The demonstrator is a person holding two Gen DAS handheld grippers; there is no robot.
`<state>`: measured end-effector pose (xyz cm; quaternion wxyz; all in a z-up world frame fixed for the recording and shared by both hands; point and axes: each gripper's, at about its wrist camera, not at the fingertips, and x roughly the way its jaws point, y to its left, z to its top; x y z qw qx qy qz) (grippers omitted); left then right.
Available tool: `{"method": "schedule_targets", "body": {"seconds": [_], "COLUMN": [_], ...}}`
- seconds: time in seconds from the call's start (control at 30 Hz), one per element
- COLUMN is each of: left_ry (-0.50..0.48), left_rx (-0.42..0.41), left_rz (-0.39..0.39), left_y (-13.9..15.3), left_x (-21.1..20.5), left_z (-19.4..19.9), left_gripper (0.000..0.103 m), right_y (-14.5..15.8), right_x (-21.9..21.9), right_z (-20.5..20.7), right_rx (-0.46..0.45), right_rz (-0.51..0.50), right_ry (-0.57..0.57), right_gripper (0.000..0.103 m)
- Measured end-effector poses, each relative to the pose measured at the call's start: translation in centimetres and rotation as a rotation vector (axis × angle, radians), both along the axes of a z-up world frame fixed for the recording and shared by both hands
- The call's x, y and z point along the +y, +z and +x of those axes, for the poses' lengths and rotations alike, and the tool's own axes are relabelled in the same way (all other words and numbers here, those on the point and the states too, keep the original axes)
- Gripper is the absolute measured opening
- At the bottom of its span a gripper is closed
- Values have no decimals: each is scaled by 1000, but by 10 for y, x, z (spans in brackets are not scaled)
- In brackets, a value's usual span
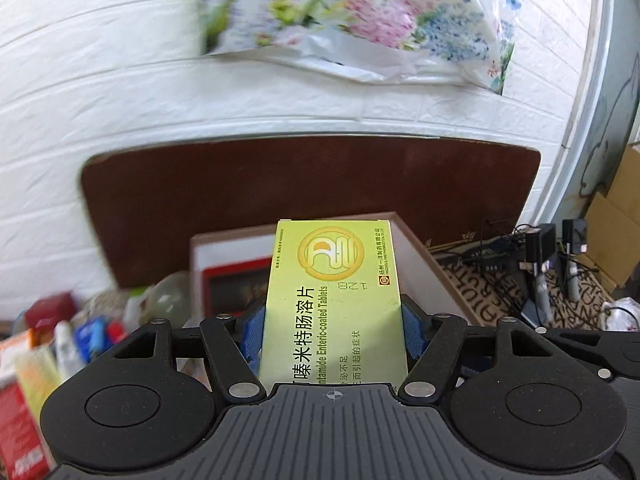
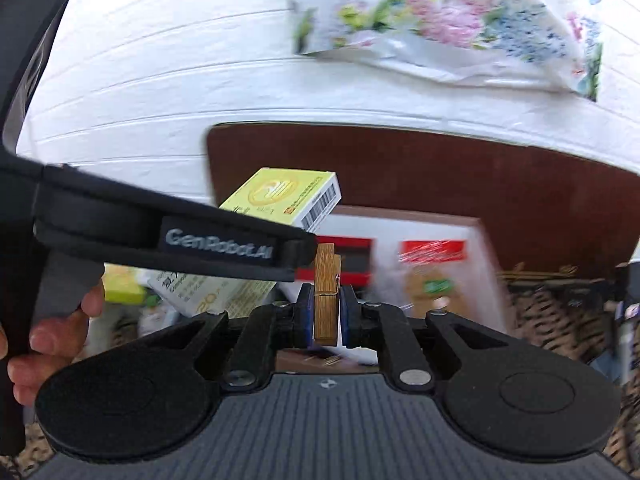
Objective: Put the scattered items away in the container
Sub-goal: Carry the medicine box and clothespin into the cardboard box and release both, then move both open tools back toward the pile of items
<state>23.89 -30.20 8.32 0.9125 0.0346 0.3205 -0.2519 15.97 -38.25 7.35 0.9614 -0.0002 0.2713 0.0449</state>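
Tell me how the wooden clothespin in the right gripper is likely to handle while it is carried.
The wooden clothespin looks stiff and probably light: a small wood piece with a metal spring. The right gripper clamps only its lower part, so the upper end stands free and might pivot if bumped. Its flat sides suit the pads, so slipping seems unlikely.
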Motion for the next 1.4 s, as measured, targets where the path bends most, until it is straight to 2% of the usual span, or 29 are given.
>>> {"method": "schedule_targets", "body": {"seconds": [0.13,0.3,0.5,0.57,0.6,0.63,0.67,0.7,0.83,0.9,0.97,1.1,1.27,1.4], "left_ry": [-9,-51,-46,-39,-37,-40,-52,-67,-94,-101,-102,-96,-89,-78], "left_rx": [47,87,123,111,102,97,90,83,99,120,141,137,138,117], "left_rz": [18,40,40,26,17,8,-2,-9,7,9,5,2,-15,-62], "left_y": [-25,-64,-94,-100,-102,-102,-102,-102,-101,-100,-95,-82,-62,-46], "left_x": [-35,-67,-84,-83,-81,-79,-77,-75,-70,-66,-59,-48,-30,1], "left_z": [36,71,104,110,111,111,110,108,103,99,94,77,53,20], "left_gripper": [67,67,68,87,94,103,103,103,103,103,103,103,103,103], "right_y": [-12,-46,-79,-86,-88,-90,-93,-94,-97,-95,-92,-77,-55,-37], "right_x": [-25,-45,-72,-78,-80,-82,-84,-86,-85,-85,-83,-69,-48,-26], "right_z": [36,76,115,126,131,135,137,138,134,129,125,110,86,58], "right_rx": [41,109,159,152,143,141,145,143,127,126,129,121,88,47], "right_rz": [-53,-104,-75,-77,-81,-84,-84,-85,-120,-106,-89,-116,-193,-221], "right_ry": [-42,-58,-85,-106,-121,-134,-148,-164,-164,-171,-168,-152,-124,-96], "right_gripper": [15,15,15,15,19,28,58,79,80,88,90,97,99,99]}}
